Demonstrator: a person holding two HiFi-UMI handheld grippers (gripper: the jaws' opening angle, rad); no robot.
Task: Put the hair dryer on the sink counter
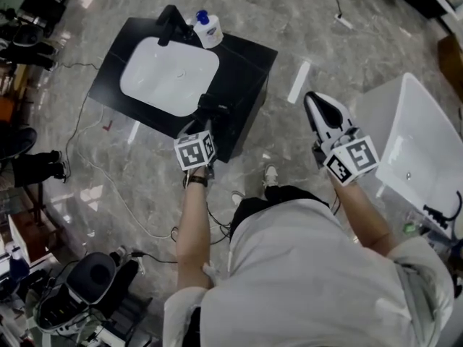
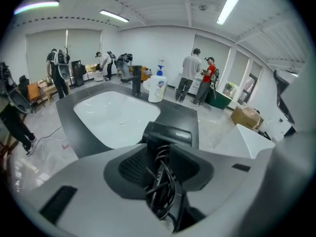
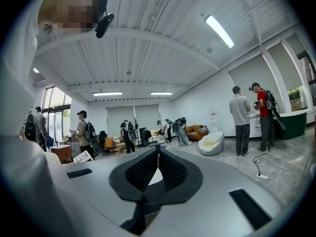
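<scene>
hair dryer [image 2: 170,135] in l tool [image 2: 159,165] (logo unreadable), sink counter [image 2: 181,113] beyond

A white pump bottle [image 1: 207,30] with a blue cap stands at twelve o'clock in the head view. A white tub [image 1: 423,143] sits at three o'clock. On the grey marble floor [image 1: 347,56] a white strip [image 1: 298,82] lies at one o'clock, with a power strip [image 1: 343,21] and its lead farther out the same way. A black office chair [image 1: 90,280] stands at seven o'clock, and a thin cable [image 1: 108,186] trails at eight. In the left gripper view, two people [image 2: 190,80] stand at one o'clock and a cardboard box [image 2: 245,116] sits at three.
</scene>
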